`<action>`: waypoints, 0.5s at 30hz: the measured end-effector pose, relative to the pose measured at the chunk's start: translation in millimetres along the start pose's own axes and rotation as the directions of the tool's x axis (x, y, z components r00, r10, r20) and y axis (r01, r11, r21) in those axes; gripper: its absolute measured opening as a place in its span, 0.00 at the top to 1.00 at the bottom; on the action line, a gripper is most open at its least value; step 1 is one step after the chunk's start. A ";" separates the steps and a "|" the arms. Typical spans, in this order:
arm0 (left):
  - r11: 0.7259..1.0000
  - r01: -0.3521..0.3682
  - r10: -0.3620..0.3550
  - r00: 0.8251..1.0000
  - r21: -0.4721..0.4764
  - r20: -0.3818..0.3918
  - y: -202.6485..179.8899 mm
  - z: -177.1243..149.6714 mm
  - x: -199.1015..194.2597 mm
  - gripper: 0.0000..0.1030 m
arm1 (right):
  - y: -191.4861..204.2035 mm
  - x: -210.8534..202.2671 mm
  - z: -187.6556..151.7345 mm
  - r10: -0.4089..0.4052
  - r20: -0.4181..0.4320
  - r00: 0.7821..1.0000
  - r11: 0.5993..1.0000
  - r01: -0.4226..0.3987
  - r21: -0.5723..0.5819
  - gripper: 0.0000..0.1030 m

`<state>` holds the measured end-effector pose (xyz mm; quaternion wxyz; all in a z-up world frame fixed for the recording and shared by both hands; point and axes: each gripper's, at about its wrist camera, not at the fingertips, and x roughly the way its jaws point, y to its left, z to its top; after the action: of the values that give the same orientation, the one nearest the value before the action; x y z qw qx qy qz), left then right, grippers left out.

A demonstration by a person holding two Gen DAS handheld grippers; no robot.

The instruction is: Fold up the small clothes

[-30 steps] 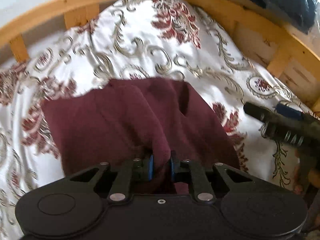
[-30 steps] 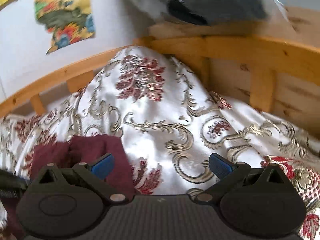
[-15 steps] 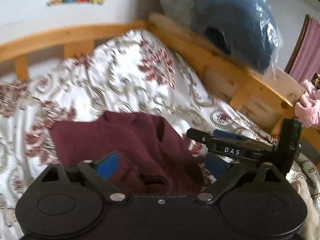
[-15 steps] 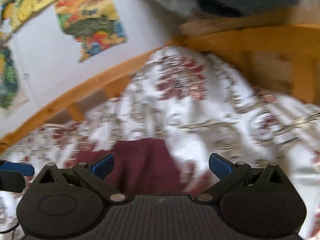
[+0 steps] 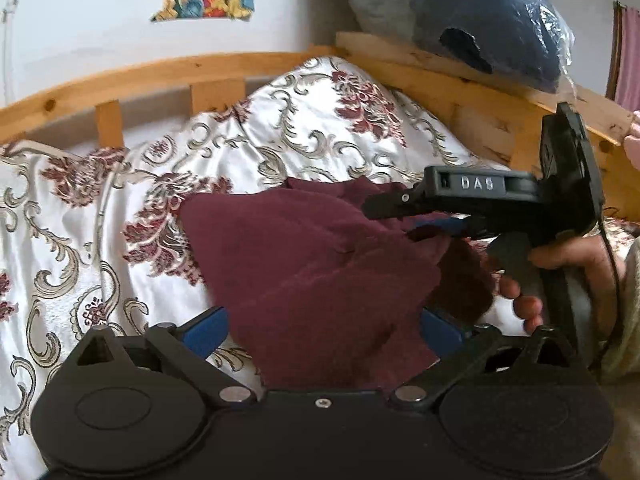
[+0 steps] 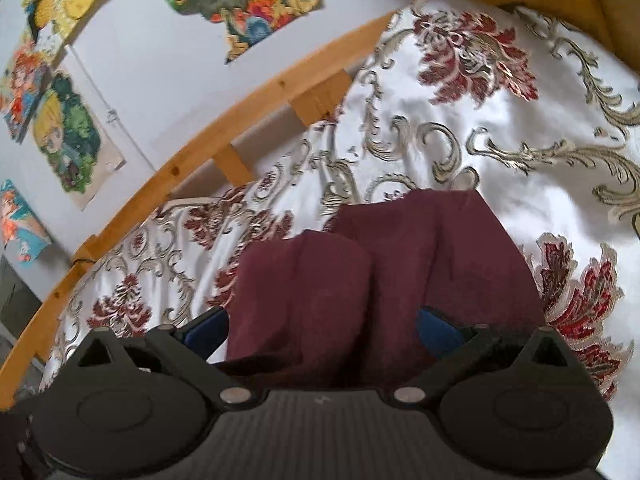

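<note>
We have both tools spread over the dark maroon knitted garment (image 5: 304, 264), which lies bunched on the white satin bedspread with red and gold floral scrollwork (image 5: 80, 240), in front of the pine bed rail (image 5: 120, 76). The left gripper (image 5: 320, 332) is wide but just starting to close, its blue pads either side of the near hem without pressing it. The right gripper (image 6: 320, 328) also stands spread, the cloth running between its pads, untouched as far as we can tell. In the left view, the right tool reaches in over the garment's right edge, the hand (image 5: 560, 272) behind it.

To fold well, we judge we should each pinch a single layer at a near corner, lift together, and carry the edge evenly towards the far side. Grabbing the lumpy middle would likely drag the bedspread too.
</note>
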<state>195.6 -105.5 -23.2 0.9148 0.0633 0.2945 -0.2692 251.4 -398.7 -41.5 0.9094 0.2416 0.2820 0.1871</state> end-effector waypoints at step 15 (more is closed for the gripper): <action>0.997 0.012 -0.013 1.000 0.072 0.019 -17.7 -16.8 15.5 0.45 | 2.5 32.1 3.9 -0.076 -0.004 0.997 0.992 0.076 -0.097 0.78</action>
<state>188.4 -122.9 -45.0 0.9131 0.0915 0.2760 -0.2859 278.0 -382.6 -50.9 0.9255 0.1856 0.2850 0.1667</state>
